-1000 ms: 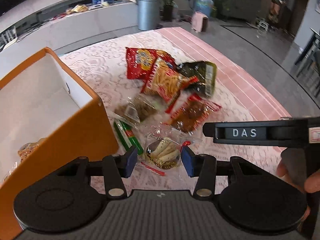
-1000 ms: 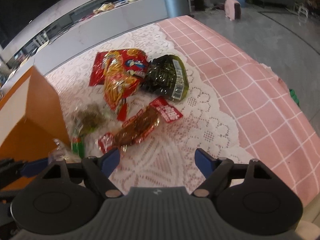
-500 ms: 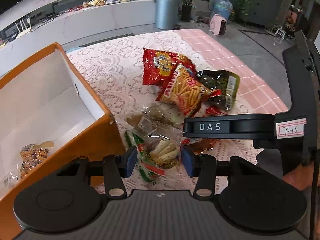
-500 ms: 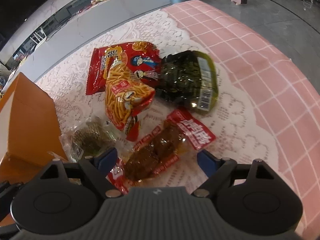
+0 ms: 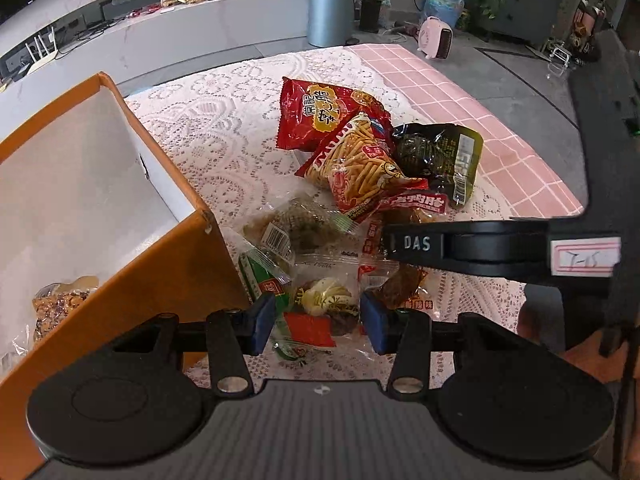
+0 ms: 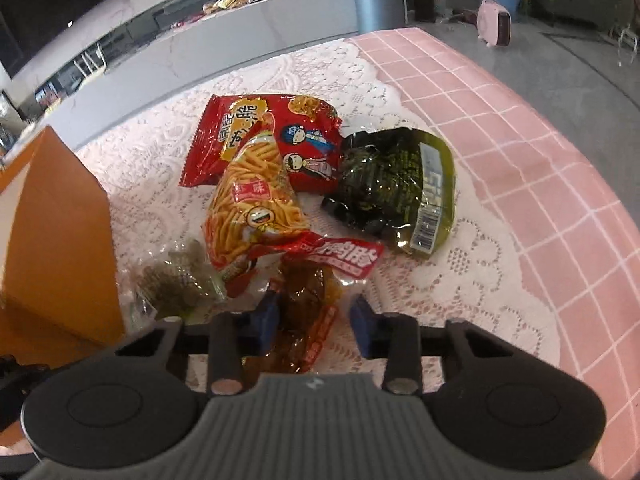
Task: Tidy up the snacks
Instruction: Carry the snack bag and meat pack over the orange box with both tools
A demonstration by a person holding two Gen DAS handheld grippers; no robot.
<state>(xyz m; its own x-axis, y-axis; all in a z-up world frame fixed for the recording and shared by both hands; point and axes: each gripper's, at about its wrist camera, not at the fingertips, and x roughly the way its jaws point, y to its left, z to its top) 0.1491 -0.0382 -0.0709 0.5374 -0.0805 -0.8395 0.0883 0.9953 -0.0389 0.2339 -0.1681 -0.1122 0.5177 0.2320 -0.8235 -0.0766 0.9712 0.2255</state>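
Clear packet of pale snacks (image 5: 325, 300) lying between the blue pads of the left gripper (image 5: 320, 320), beside the orange box (image 5: 132, 280) on the lace cloth (image 5: 224, 136). Pads apart, flanking the packet; contact hard to judge, perhaps just brushing the wrapper. Brown meat packet (image 6: 308, 304) sitting between the fingers of the right gripper (image 6: 314, 320), jaws partly spread, seemingly not clamped. Farther ahead, piled touching: red chip bag (image 6: 280, 136), fries-print bag (image 6: 256, 208), dark green packet (image 6: 392, 188).
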